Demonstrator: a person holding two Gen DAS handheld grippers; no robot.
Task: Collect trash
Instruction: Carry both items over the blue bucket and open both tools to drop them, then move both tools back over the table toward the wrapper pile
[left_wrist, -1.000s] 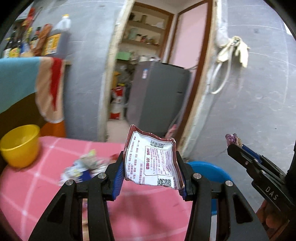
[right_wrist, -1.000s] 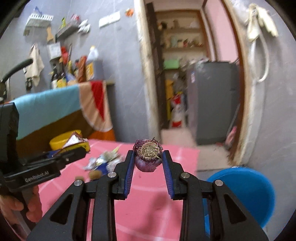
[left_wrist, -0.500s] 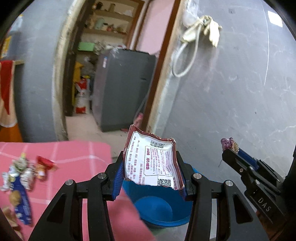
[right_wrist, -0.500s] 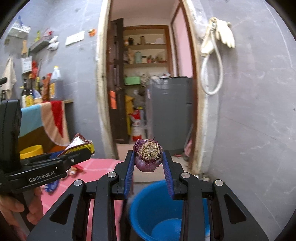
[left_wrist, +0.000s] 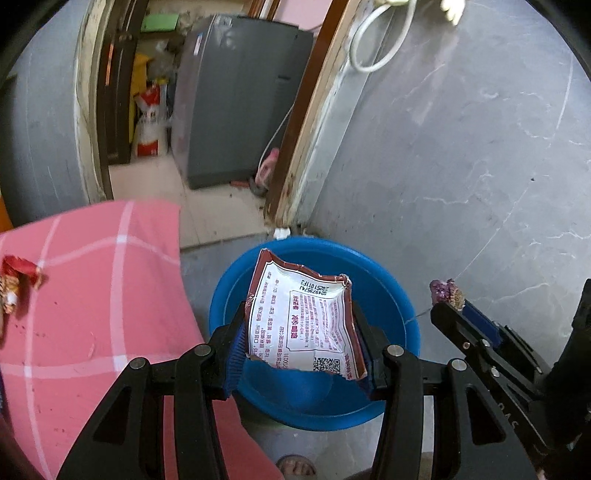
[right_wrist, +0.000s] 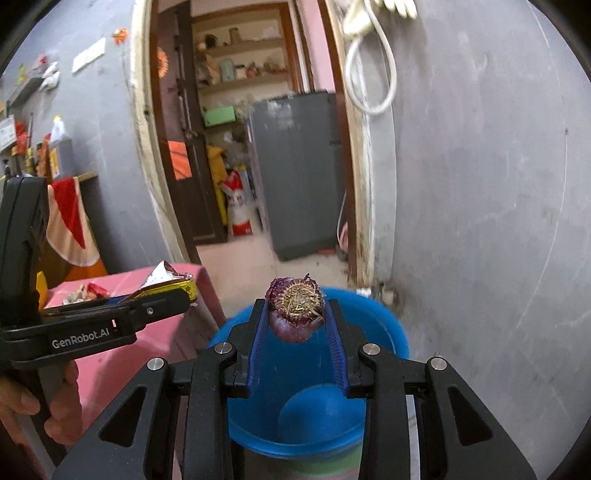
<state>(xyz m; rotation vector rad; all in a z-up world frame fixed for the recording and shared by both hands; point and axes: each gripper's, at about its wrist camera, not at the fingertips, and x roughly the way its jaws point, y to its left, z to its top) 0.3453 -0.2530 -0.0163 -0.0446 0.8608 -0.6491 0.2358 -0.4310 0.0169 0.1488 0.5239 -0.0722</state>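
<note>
My left gripper (left_wrist: 299, 314) is shut on a torn snack wrapper (left_wrist: 295, 332), white with red print, held upright over the blue bucket (left_wrist: 388, 273) on the floor. My right gripper (right_wrist: 295, 305) holds a purple onion end (right_wrist: 295, 312) between its blue pads above the same bucket (right_wrist: 391, 332). Its jaws are opening, and the onion end still touches both pads. Each gripper shows in the other's view: the right one (left_wrist: 448, 301) with the onion end (left_wrist: 445, 290), the left one (right_wrist: 177, 291) with the wrapper (right_wrist: 162, 275).
A table with a pink checked cloth (left_wrist: 92, 295) stands left of the bucket, with more wrappers (left_wrist: 18, 273) on it. Behind is a doorway with a grey appliance (left_wrist: 236, 99). A grey wall (left_wrist: 480, 147) closes the right side. A hand (right_wrist: 37, 406) grips the left tool.
Both grippers have swung right, from over the pink table to above the blue bucket, and tilted downward. The wrapper and the onion end stayed in their grips.
</note>
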